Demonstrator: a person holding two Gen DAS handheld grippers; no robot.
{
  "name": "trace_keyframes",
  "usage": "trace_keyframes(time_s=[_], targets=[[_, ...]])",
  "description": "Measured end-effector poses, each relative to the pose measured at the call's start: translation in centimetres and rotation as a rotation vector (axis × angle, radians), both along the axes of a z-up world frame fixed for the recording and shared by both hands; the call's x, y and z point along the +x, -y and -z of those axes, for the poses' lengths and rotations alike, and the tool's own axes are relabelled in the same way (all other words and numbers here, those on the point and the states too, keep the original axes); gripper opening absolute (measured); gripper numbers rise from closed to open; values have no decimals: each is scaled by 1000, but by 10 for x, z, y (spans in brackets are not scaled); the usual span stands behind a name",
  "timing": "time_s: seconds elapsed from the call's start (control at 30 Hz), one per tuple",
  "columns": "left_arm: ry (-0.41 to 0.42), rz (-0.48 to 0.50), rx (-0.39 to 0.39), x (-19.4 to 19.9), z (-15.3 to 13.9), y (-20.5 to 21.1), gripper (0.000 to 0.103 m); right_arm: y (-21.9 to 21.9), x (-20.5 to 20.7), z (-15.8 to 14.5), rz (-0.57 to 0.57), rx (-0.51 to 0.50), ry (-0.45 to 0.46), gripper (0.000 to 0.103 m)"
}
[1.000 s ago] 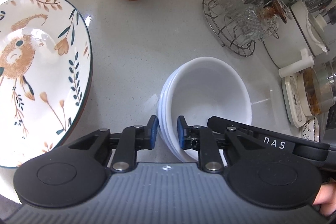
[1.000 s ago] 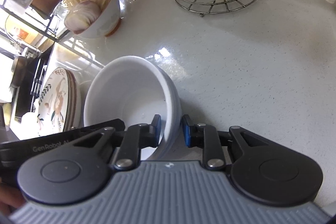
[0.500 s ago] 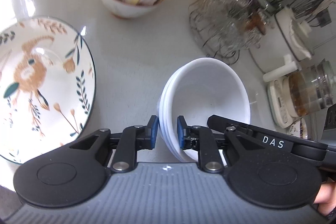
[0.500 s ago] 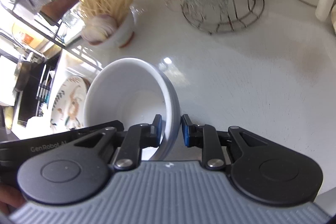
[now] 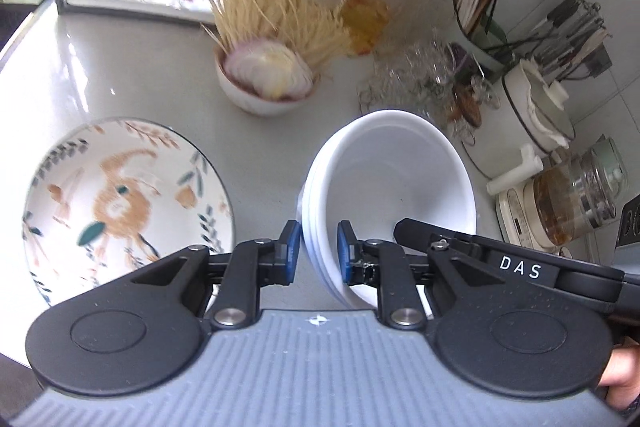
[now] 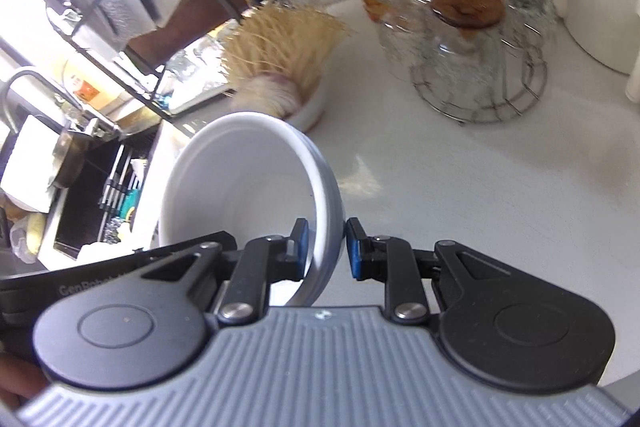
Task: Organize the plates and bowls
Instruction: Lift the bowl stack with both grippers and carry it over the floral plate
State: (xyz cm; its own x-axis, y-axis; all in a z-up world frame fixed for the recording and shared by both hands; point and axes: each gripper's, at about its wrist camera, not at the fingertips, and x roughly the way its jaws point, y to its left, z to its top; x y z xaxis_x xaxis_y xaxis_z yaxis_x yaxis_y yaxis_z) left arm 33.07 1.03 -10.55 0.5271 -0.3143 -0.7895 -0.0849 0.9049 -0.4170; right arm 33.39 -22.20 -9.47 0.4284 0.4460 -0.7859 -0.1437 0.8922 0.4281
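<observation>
The stack of nested white bowls [image 5: 384,195] hangs clear of the pale worktop [image 5: 260,155], carried from both sides. Your left gripper [image 5: 313,253] is clenched on the stack's left rim, one blue pad inside and one outside; your right gripper [image 6: 325,250] is clenched the same way on the opposite rim [image 6: 326,211]. The stack looks tilted, its mouth turned toward you. Hold both hands at one height and move them together, so that the nested bowls do not slide apart. Do not slacken either grip until the base rests on a surface. To the left, toward the worktop's near edge, lies the patterned plate [image 5: 128,203]. Behind stands the bowl of sliced onion and noodles [image 5: 268,75]. The wire rack of glasses [image 6: 476,67] stands behind on the right; steer well clear of it.
</observation>
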Motion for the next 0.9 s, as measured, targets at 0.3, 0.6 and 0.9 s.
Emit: trace_keyframes(time_s=[0.3,0.6,0.9], targets=[[39,-73,16,-17,-13,-44,23,-51,2,-10,-70,13,47,23],[27,-150,-4,-37,2,-102,23,-106,-2,3,-148,1,11,23],[-4,-130,-10,-37,36,-133,23,-142,-6,29,-138,-46,-36,23]])
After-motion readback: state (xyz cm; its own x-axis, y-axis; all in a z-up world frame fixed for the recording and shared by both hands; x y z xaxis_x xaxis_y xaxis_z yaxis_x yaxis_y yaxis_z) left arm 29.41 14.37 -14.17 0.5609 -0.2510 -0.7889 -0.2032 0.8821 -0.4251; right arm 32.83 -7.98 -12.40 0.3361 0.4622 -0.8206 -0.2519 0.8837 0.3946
